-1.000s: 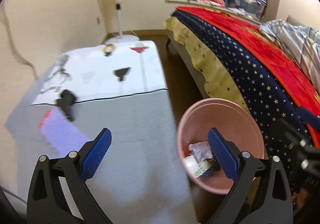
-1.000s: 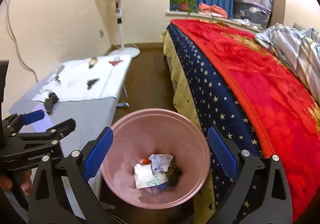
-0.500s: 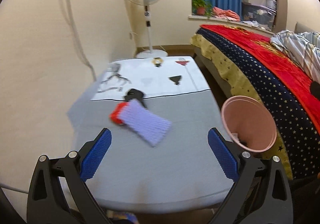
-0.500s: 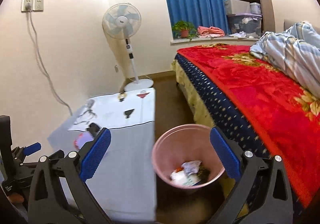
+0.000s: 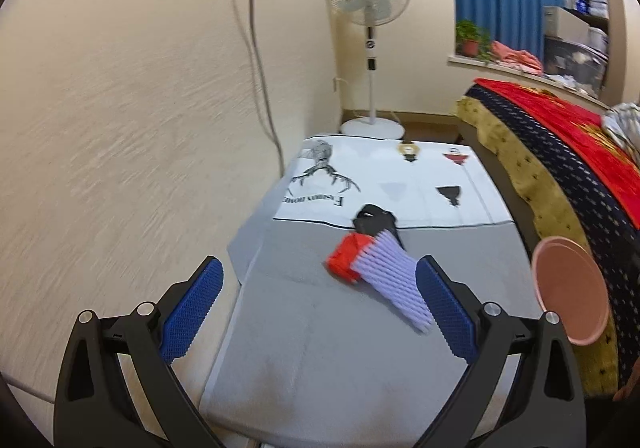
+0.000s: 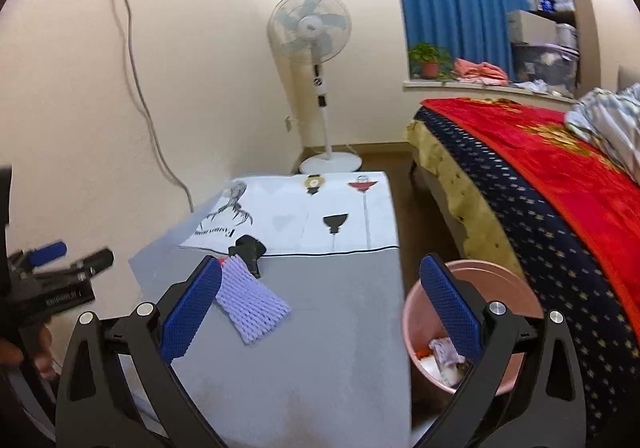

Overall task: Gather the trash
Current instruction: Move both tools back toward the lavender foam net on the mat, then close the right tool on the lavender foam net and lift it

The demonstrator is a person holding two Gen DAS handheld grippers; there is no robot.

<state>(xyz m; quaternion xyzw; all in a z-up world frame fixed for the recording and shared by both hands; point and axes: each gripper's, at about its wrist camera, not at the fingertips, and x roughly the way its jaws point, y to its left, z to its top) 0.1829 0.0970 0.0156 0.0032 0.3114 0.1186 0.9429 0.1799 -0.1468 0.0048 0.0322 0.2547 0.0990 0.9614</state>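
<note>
Left claw (image 5: 318, 306) spread wide, holding nothing. Right claw (image 6: 320, 306) likewise wide, empty, level.

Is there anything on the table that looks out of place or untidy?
Yes. A purple foam net sleeve lies askew on the grey table, overlapping a red item and a black object. The pink bin stands beside the table.

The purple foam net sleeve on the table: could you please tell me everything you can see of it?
The purple foam net sleeve is a pale lilac, ribbed mesh that looks like soft foam. It lies flat and askew on the grey table. Its far end overlaps a red item and touches a black object. Neither claw touches it; both are open. The pink bin stands apart, off the table's right edge.
</note>
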